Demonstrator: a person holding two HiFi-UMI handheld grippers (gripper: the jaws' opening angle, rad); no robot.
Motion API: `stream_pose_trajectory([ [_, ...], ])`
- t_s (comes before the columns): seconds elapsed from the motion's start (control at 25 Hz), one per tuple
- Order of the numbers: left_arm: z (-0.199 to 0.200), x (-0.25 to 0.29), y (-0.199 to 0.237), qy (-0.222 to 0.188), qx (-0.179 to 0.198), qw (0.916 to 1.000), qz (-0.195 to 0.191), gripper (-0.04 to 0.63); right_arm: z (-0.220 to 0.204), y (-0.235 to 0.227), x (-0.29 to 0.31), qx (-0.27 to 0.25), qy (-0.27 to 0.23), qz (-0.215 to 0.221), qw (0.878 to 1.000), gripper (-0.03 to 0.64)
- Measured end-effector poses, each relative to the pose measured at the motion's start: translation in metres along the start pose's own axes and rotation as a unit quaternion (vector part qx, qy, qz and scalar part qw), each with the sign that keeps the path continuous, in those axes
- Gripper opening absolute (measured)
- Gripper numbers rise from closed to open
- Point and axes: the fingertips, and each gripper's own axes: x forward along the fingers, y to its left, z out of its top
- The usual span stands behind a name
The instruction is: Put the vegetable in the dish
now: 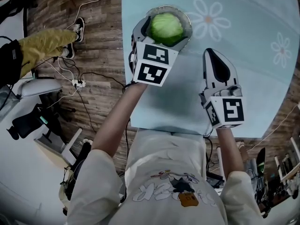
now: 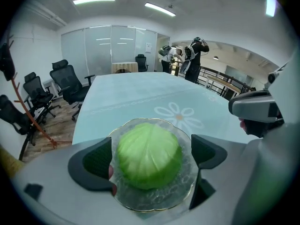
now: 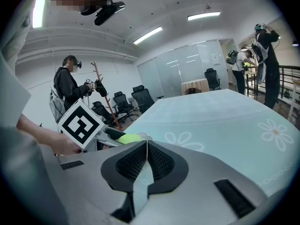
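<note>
A pale green cabbage sits in a clear glass dish on the light blue table. My left gripper is open, one jaw on each side of the cabbage with a gap to it, both over the dish rim. My right gripper is shut with nothing in it and hovers over the table to the right of the dish. In the right gripper view the cabbage shows as a green patch just past the left gripper's marker cube.
The table's near edge lies just in front of my body, and its left edge runs beside the dish. Cables and a power strip lie on the wood floor at left. Office chairs and standing people are beyond the table.
</note>
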Motion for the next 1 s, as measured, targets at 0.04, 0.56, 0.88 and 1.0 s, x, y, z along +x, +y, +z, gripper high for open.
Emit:
stream_pose_trajectory([
  [0.04, 0.003, -0.005, -0.002, -0.01, 0.003, 1.0, 0.0, 0.538, 0.0, 0.0, -0.002, 0.0, -0.001, -0.001, 1.0, 0.028],
  [0.56, 0.006, -0.068, -0.019, -0.064, -0.045, 0.9969, 0.007, 0.426, 0.01, 0.017, -0.029, -0.018, -0.014, 0.001, 1.0, 0.028],
  [0.88, 0.006, -0.116, -0.045, -0.073, -0.03, 0.9969, -0.006, 0.321, 0.023, 0.041, -0.055, -0.032, -0.027, 0.008, 0.999, 0.028],
  [1.0, 0.002, -0.136, -0.056, -0.076, -0.03, 0.9966, -0.011, 0.285, 0.023, 0.052, -0.067, -0.032, -0.033, 0.006, 0.999, 0.028],
])
